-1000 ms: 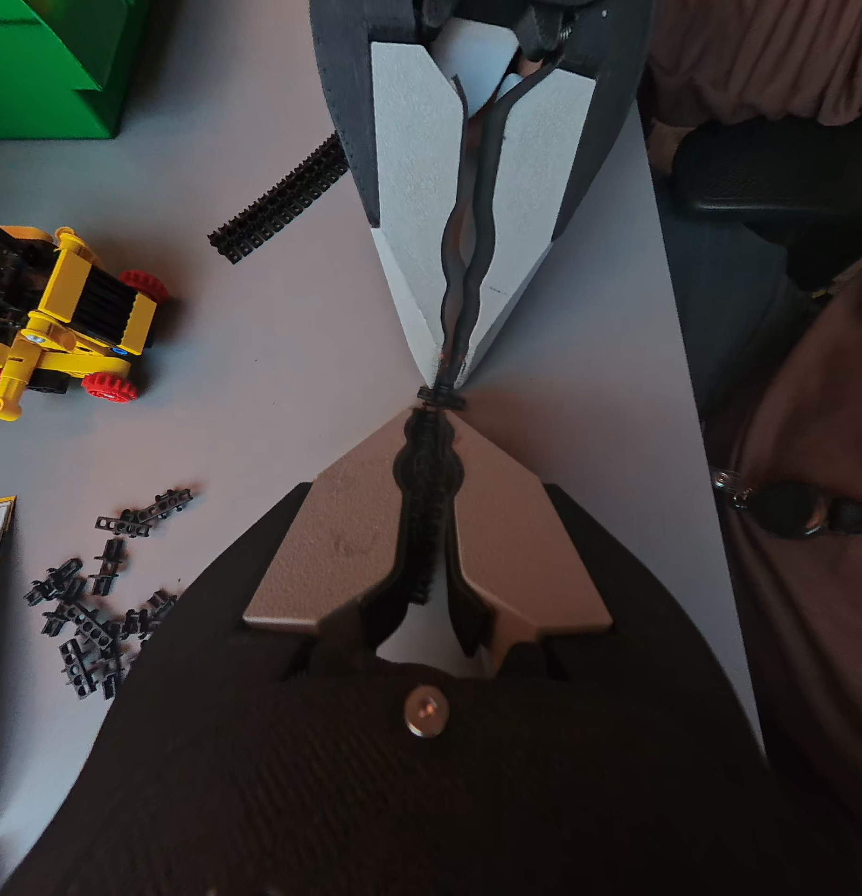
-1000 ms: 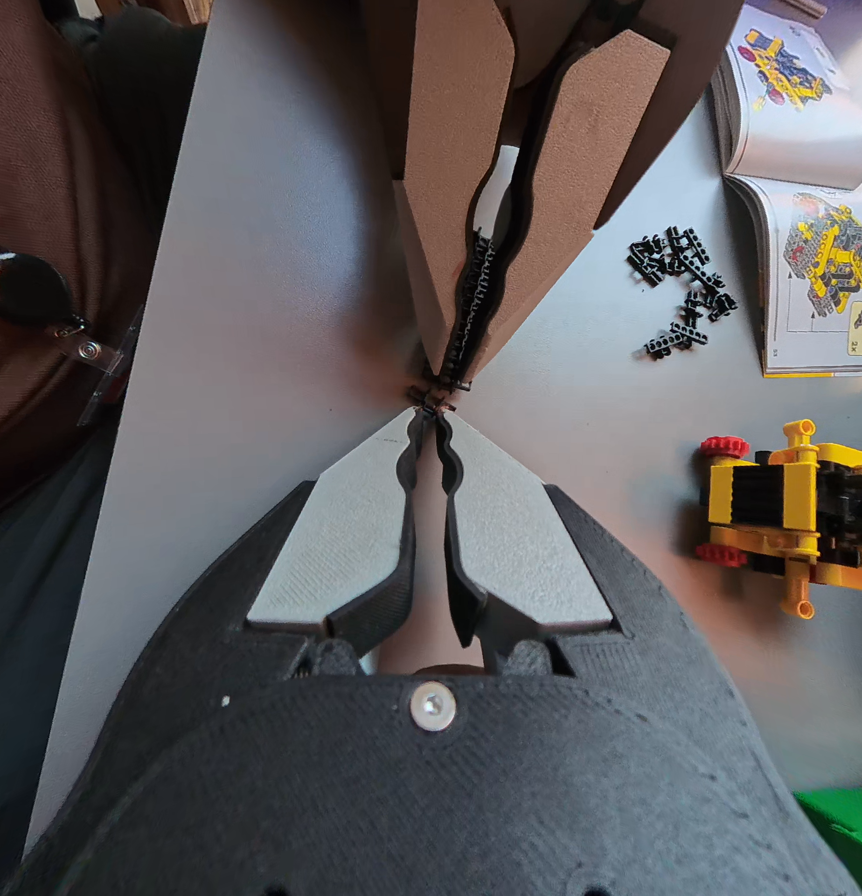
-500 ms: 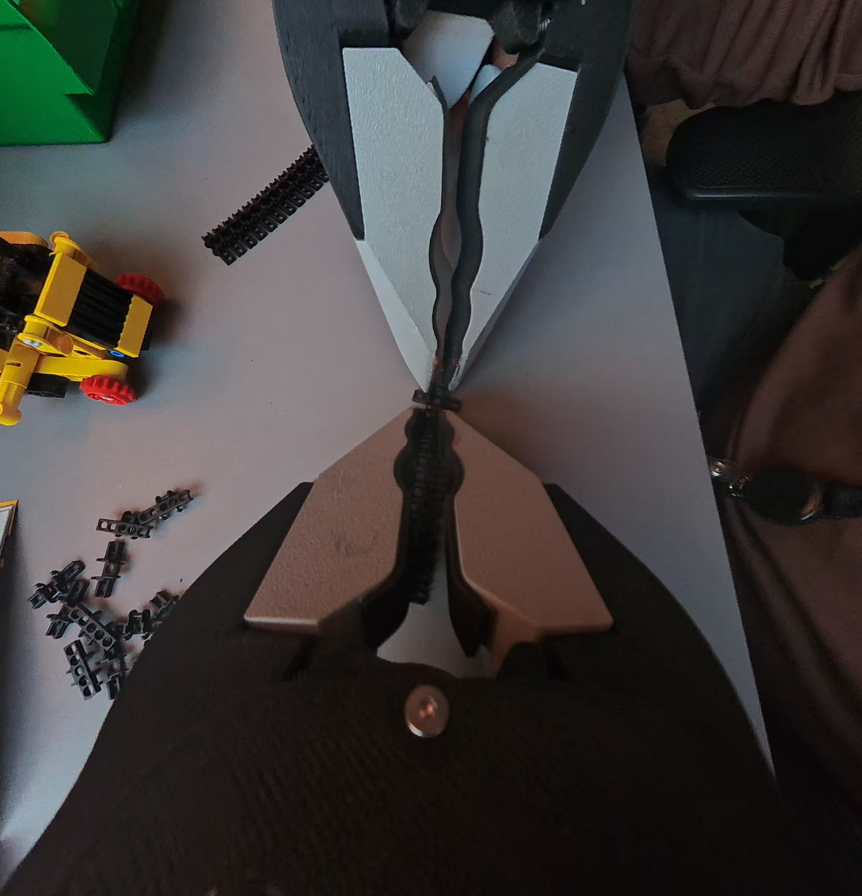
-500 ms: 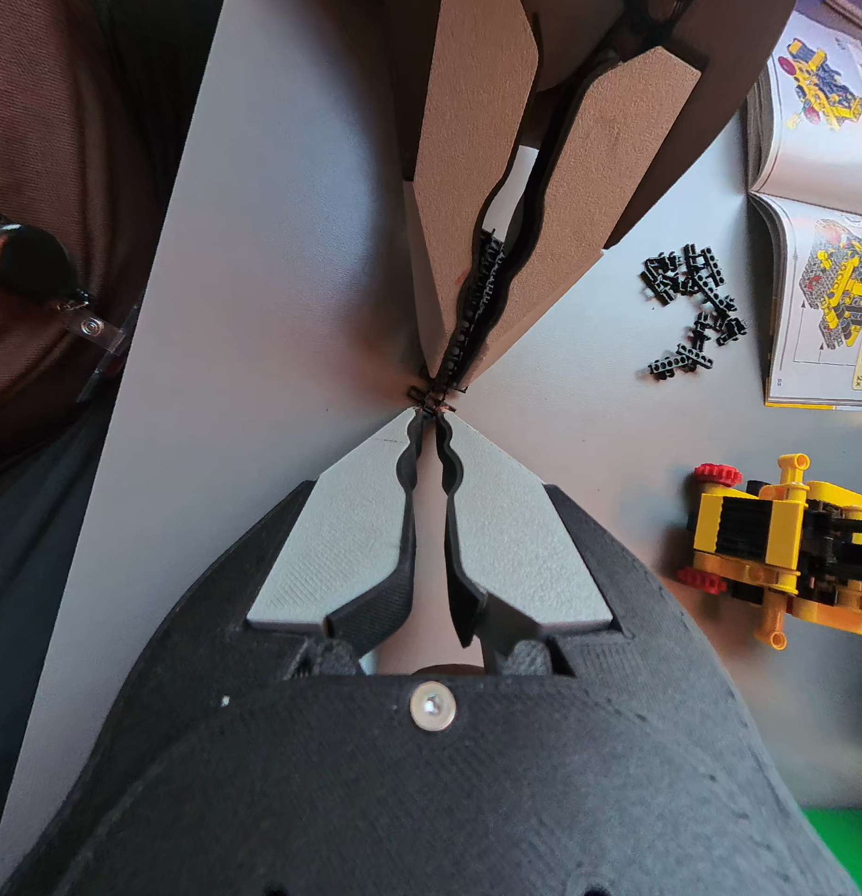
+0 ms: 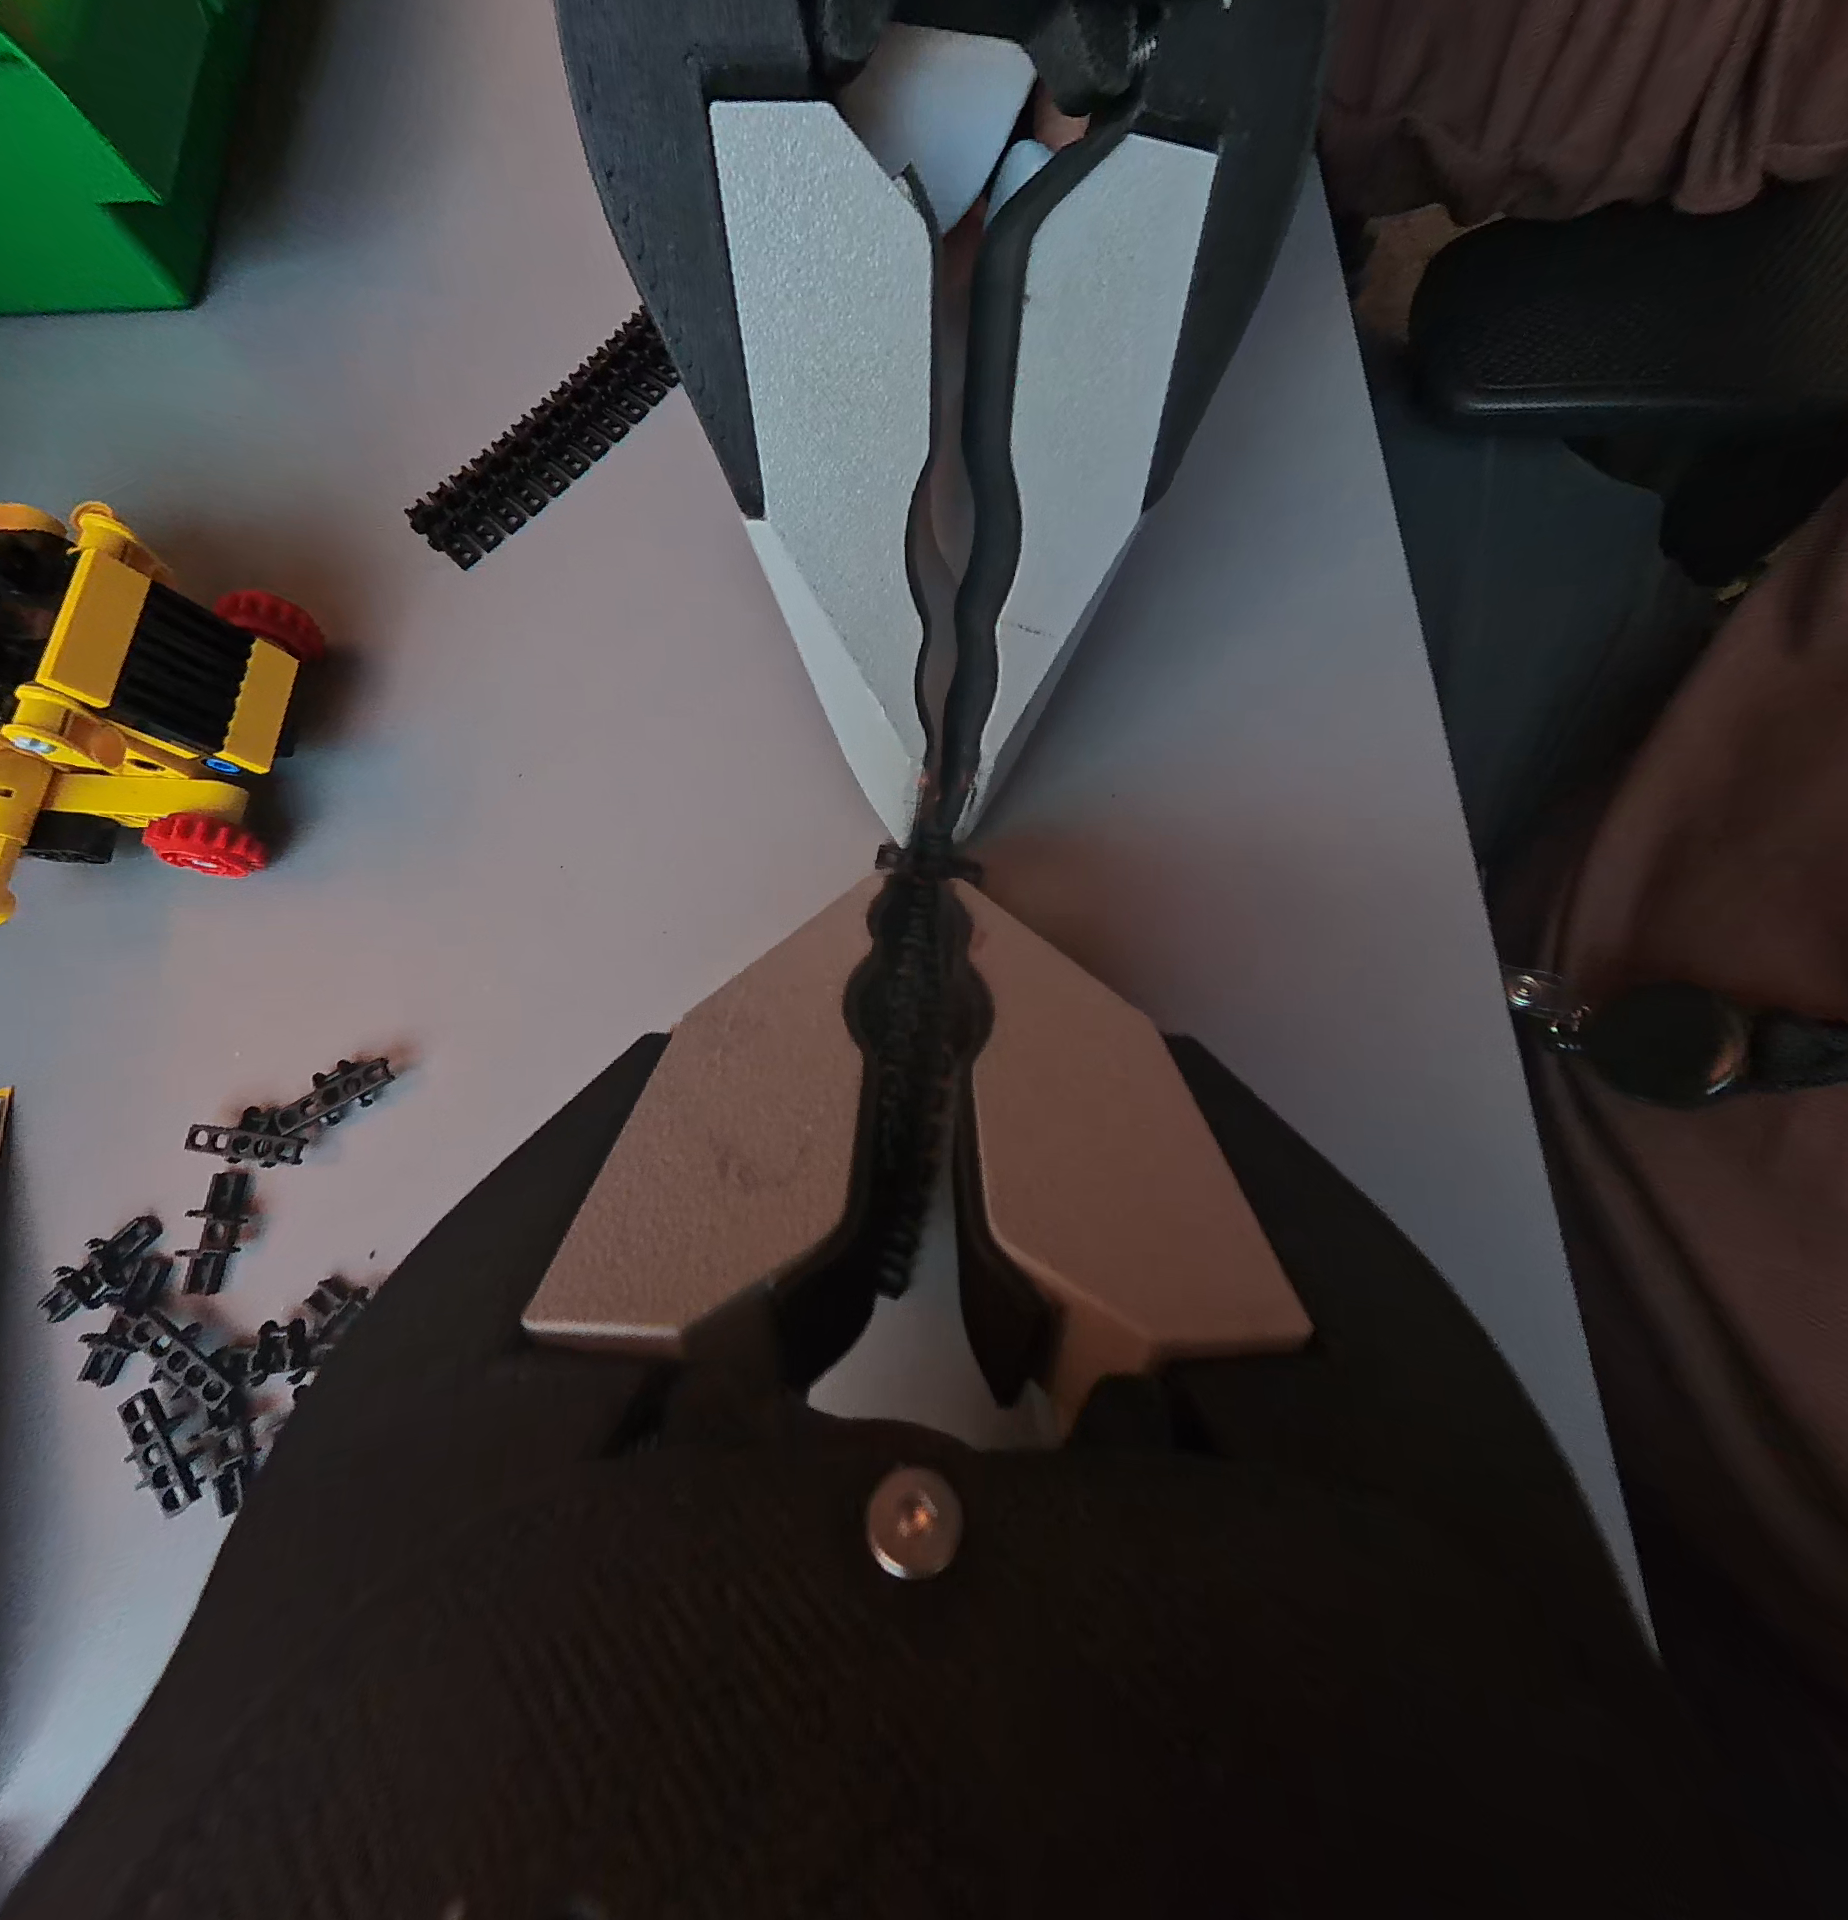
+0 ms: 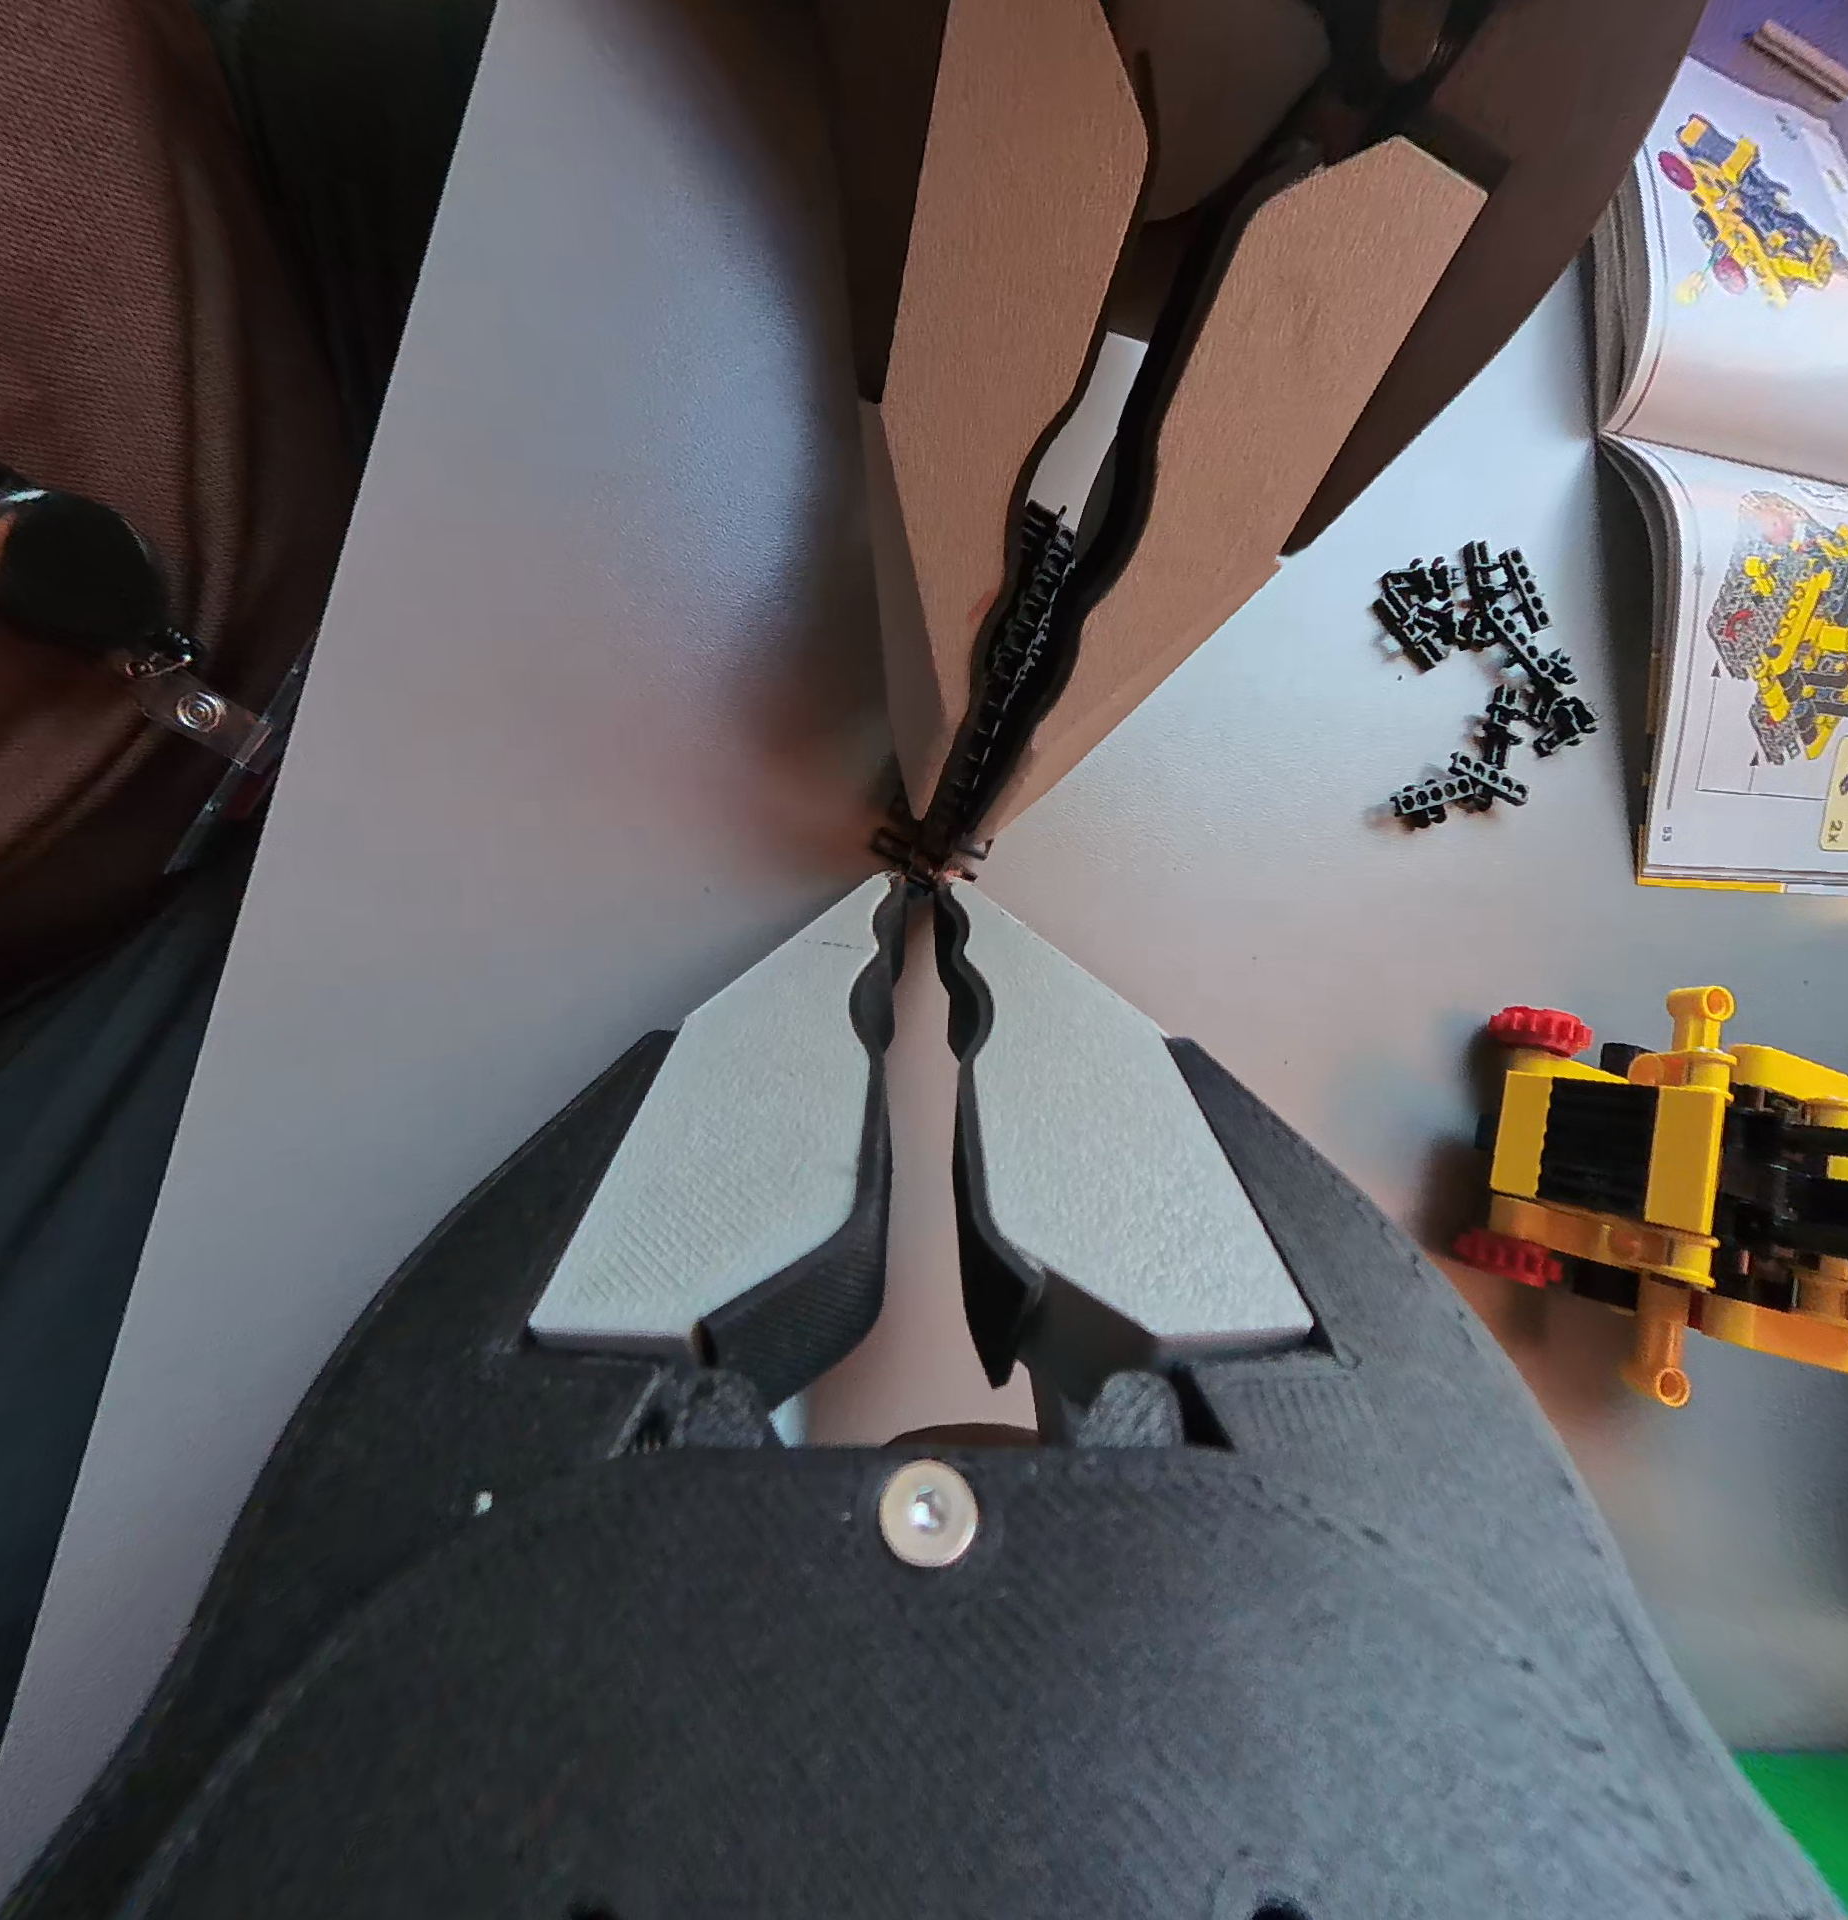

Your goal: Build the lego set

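Grey tabletop [image 5: 608,727] fills both wrist views, with my two tools meeting tip to tip over its near edge. My left gripper [image 5: 925,883], the tan one, is clenched along a short run of black track chain [image 5: 912,1049] that lies lengthwise between its pads, and my right gripper [image 6: 920,883], the grey one, pinches a single track link [image 6: 925,862] at the chain's free end. Over the last second very little has shifted: the tips have stayed locked together while the whole pair drifted slightly, so the yellow bulldozer [image 6: 1668,1174] and the instruction booklet [image 6: 1751,520] slid a little in the right view. I read that as a link being pressed on, not yet confirmed seated. What I cannot make out is the joint itself: it is tiny, black on black, and both sets of tips crowd it. A longer finished track strip [image 5: 546,447] is partly hidden behind the right tool, the loose links [image 5: 203,1340] run under my left tool's body, and a green box [image 5: 78,156] is cut off at the corner.
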Available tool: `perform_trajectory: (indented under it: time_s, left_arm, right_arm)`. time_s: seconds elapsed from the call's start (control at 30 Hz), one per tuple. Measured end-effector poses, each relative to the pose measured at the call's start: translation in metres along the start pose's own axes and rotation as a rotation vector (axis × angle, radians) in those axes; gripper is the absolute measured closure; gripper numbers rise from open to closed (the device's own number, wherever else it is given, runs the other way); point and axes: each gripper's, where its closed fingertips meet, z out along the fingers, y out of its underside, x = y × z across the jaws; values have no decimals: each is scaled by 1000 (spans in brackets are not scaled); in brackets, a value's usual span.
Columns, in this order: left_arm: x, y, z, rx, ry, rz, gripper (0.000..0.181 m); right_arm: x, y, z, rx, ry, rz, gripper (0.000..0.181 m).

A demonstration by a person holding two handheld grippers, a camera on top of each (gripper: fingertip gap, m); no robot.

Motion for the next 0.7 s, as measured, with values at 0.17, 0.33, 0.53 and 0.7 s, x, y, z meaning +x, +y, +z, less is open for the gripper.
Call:
perform_trajectory:
  time_s: [0.17, 0.33, 0.53, 0.7]
  left_arm:
    - [0, 1, 1, -1, 1, -4, 178]
    - [-1, 1, 2, 0, -3, -7, 179]
    - [-1, 1, 2, 0, -7, -11, 178]
    - [-6, -1, 0, 8, -22, -36, 174]
  right_arm:
    - [0, 0, 0, 4, 1, -1, 179]
    - [0, 1, -1, 12, 3, 5, 179]
    - [1, 1, -1, 17, 11, 11, 179]
    - [2, 1, -1, 18, 17, 10, 179]
